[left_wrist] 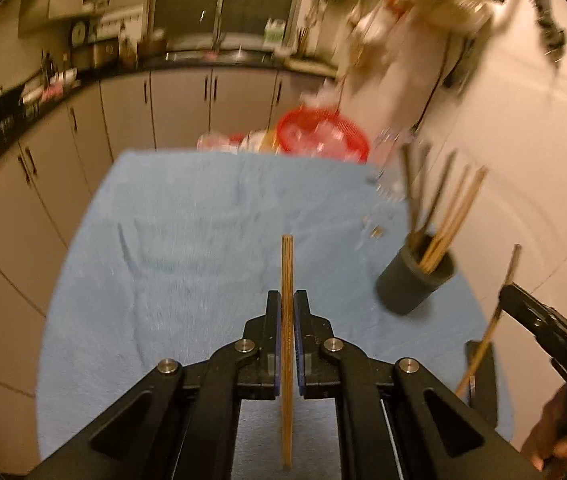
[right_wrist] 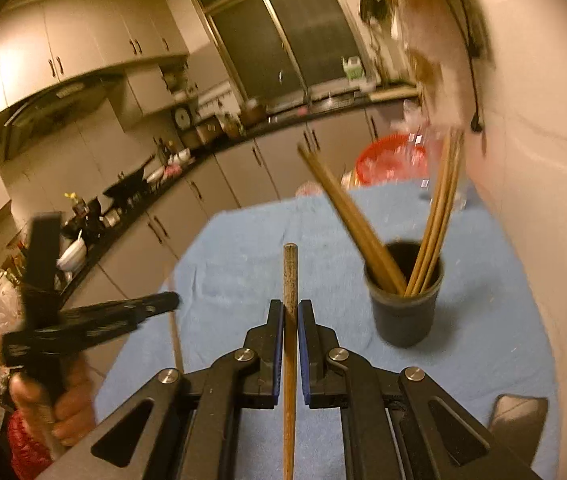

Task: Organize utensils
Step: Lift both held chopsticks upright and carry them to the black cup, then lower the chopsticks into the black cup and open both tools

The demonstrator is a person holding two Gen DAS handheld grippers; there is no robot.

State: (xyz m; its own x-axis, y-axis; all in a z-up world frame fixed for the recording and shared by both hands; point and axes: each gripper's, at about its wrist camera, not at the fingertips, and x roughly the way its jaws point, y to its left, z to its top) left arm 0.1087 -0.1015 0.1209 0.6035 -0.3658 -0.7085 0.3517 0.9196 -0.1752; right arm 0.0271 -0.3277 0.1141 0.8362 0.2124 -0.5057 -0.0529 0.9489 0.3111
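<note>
My left gripper [left_wrist: 287, 298] is shut on a wooden chopstick [left_wrist: 287, 264] that stands upright between its jaws, above the blue towel [left_wrist: 187, 248]. My right gripper [right_wrist: 291, 307] is shut on another wooden chopstick [right_wrist: 290, 272], also upright. A dark cup [right_wrist: 405, 304] holding several chopsticks [right_wrist: 437, 216] stands on the towel to the right of my right gripper; it also shows in the left wrist view [left_wrist: 415, 278]. The right gripper [left_wrist: 511, 294] appears at the right edge of the left wrist view, and the left gripper [right_wrist: 163, 302] at the left of the right wrist view.
A red basket [left_wrist: 323, 134] with clear items sits beyond the towel's far edge. A clear glass [right_wrist: 441, 164] stands behind the cup by the white wall. A dark flat object [right_wrist: 517, 420] lies on the towel at near right. Kitchen cabinets and a cluttered counter [right_wrist: 131, 196] run along the left.
</note>
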